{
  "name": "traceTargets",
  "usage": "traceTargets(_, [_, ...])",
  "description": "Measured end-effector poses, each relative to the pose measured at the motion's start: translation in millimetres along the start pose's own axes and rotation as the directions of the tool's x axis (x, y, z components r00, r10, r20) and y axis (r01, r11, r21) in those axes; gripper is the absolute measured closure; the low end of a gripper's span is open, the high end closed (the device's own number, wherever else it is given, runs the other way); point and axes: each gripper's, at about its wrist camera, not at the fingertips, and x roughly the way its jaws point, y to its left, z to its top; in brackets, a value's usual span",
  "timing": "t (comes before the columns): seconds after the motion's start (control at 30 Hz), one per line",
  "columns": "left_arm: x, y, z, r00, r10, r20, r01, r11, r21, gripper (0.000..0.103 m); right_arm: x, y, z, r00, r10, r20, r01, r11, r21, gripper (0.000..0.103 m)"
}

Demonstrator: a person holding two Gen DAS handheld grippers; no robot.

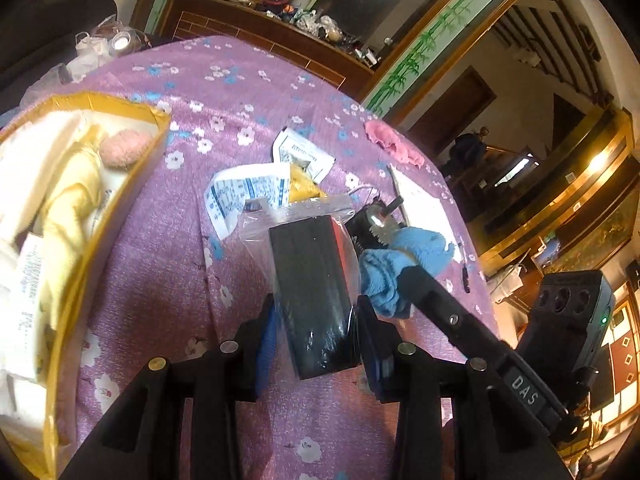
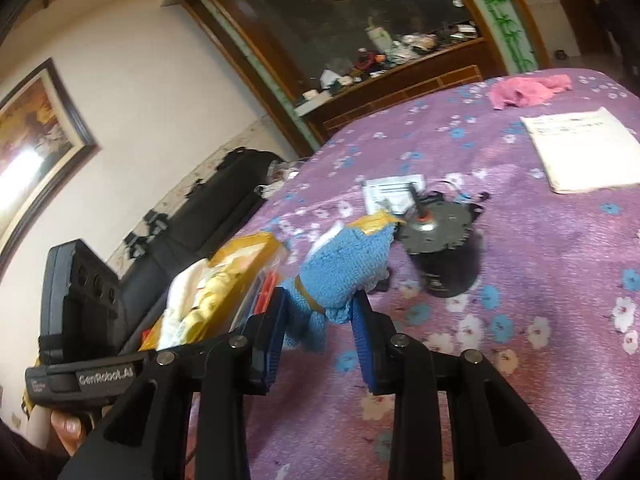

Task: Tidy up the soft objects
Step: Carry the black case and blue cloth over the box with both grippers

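My left gripper [image 1: 316,320] is shut on a black block in a clear plastic bag [image 1: 312,288] above the purple flowered tablecloth [image 1: 168,240]. My right gripper [image 2: 320,312] is shut on a blue knitted cloth [image 2: 344,268], which also shows in the left wrist view [image 1: 400,264] beside the bagged block. A yellow box [image 1: 120,208] at the left holds yellow and white soft items and a pink puff [image 1: 124,148]. A pink cloth [image 1: 392,144] lies at the table's far right edge and shows in the right wrist view [image 2: 524,90].
Paper packets [image 1: 248,192] and a yellow packet [image 1: 300,184] lie mid-table. A dark motor with a shaft [image 2: 440,240] sits beside the blue cloth. A white booklet [image 2: 580,152] lies at the right. A cluttered wooden cabinet [image 1: 280,28] stands behind.
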Motion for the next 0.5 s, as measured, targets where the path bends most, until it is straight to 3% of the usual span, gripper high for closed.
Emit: traceTargets(0.5, [-56, 38, 13, 0.996, -0.015, 0.084, 0.020, 0.998, -0.054, 0.064, 7, 18, -3, 0.998, 0.050, -0.031, -0.052, 0.997, -0.065, 0.072])
